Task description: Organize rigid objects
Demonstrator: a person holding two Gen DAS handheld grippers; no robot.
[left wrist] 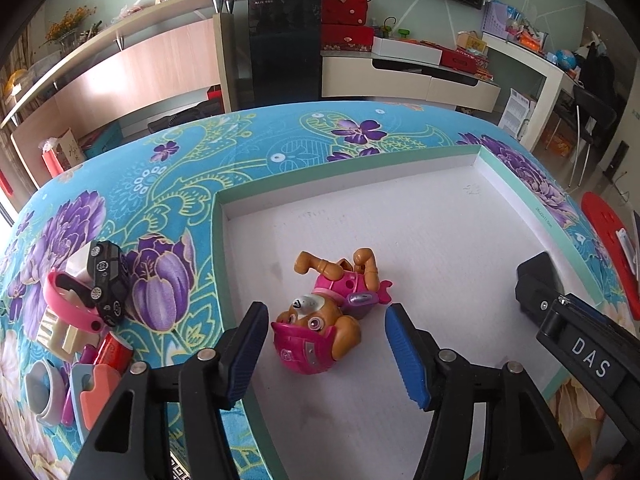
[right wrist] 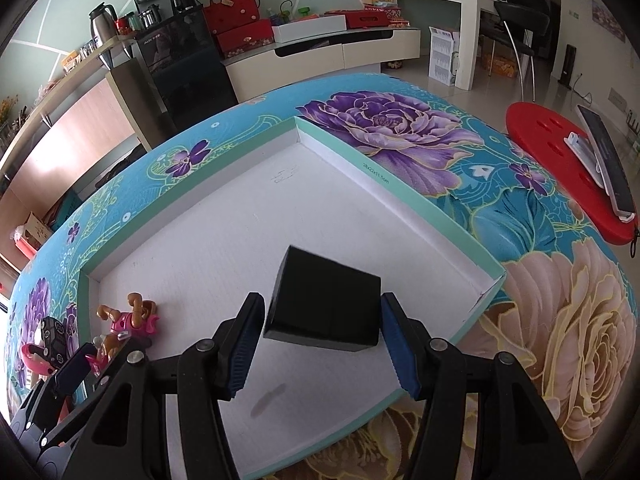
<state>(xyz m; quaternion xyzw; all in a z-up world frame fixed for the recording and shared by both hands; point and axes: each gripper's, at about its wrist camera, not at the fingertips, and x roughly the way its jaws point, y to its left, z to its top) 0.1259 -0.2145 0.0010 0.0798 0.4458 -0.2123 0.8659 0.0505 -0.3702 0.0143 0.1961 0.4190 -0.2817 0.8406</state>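
- While both my hands hang over the table, the biggest thing under them is the turquoise floral tablecloth (left wrist: pixel 168 184), purple and cream blooms all over.
- On it sits the shallow white cardboard tray with mint-green rim (left wrist: pixel 218 240); this is where the rigid things are being collected, as I judge it.
- Small black cardboard box (right wrist: pixel 324 308): pinched between the blue pads of my right gripper (right wrist: pixel 320 344), one pad on each side face, tilted, apparently clear of the tray floor near the tray's right half. My judgement: it only needs lowering and letting go.
- Brown-and-pink plastic puppy figure with pink helmet (left wrist: pixel 324 312): lying on its side on the tray floor, left half, near the left wall. Long axis runs diagonally, helmet toward me, legs pointing away and up.
- My left gripper (left wrist: pixel 328 344) is spread, pads standing apart on either side of the figure's helmet, neither pressing it. The figure looks released, so placed.
- Remaining clutter lies outside the tray to the left on the cloth: small black toy car (left wrist: pixel 107 280), pink plastic wristband (left wrist: pixel 68 300), other small bits I cannot identify.
- Relation that matters next: that pile lies left of my left gripper, across the tray wall; the left hand is plainly nearer, the right being occupied.
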